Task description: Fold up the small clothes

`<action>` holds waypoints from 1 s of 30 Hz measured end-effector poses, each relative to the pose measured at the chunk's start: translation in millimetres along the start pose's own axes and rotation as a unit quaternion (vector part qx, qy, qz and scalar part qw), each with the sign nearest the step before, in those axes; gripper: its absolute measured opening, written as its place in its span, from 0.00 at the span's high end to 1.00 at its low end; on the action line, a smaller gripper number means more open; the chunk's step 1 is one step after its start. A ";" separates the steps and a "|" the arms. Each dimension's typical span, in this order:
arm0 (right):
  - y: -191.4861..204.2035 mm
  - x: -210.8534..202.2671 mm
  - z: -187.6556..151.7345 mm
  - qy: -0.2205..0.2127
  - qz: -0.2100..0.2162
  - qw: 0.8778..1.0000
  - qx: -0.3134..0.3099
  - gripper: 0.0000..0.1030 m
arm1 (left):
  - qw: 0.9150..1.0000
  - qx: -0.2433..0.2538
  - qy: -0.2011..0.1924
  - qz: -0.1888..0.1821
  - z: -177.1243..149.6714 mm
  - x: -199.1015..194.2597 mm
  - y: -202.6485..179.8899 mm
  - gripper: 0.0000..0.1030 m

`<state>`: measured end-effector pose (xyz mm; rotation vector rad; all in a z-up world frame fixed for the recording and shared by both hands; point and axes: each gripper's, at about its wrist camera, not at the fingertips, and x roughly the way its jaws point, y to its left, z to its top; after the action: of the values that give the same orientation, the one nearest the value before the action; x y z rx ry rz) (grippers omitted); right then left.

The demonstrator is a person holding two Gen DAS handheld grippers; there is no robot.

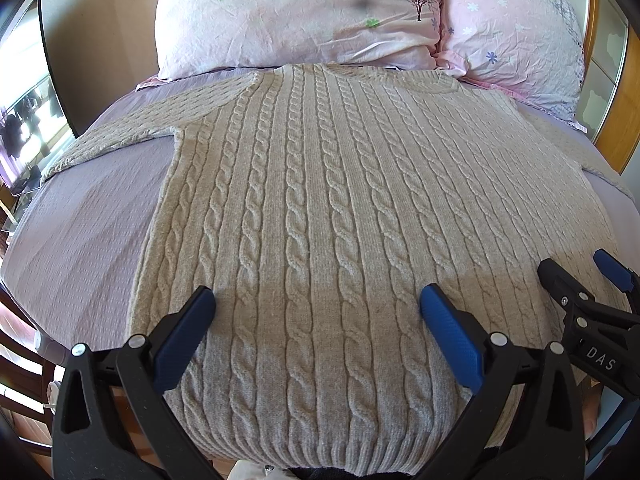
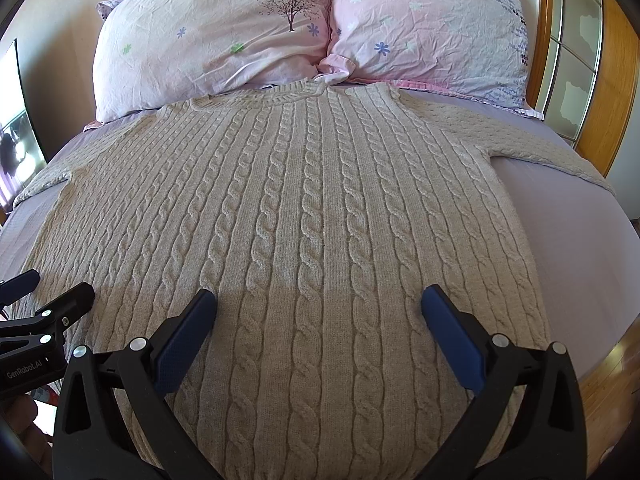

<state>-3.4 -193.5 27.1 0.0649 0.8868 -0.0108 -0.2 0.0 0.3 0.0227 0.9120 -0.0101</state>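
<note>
Sweater (image 1: 320, 200): a beige cable-knit lying flat on the bed (image 1: 88, 220), collar toward the pillows (image 1: 288, 16), sleeves spread. It looks thick, soft and floppy, likely to sag; pinching hem corners or shoulders seems best. Left gripper (image 1: 318, 320) and right gripper (image 2: 320, 320) hover over the hem, jaws wide apart, empty.

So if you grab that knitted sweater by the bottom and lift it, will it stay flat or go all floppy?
Probably floppy: the sweater is soft cable knit lying limp on the bed, so it should droop and sag. The thick knit looks fairly heavy for clothing. Its loose sleeve would likely dangle. Both the left hand-held gripper and the right hand-held gripper are open above it.
</note>
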 end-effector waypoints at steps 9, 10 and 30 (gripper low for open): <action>0.1 0.2 -0.6 -0.001 0.000 1.000 0.000 0.01 | 1.000 0.000 -0.001 0.000 0.0 0.0 0.0 0.02; 0.2 0.2 -0.7 -0.002 0.000 1.000 0.000 0.01 | 1.000 0.000 -0.001 0.000 0.0 0.0 0.0 0.02; -0.3 0.4 -1.4 -0.004 0.000 1.000 0.001 0.01 | 1.000 0.000 -0.002 0.000 0.1 -0.2 0.0 0.02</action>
<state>-4.3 -193.7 25.9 0.0670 0.8780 -0.0125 -0.3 0.0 0.5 0.0228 0.9075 -0.0095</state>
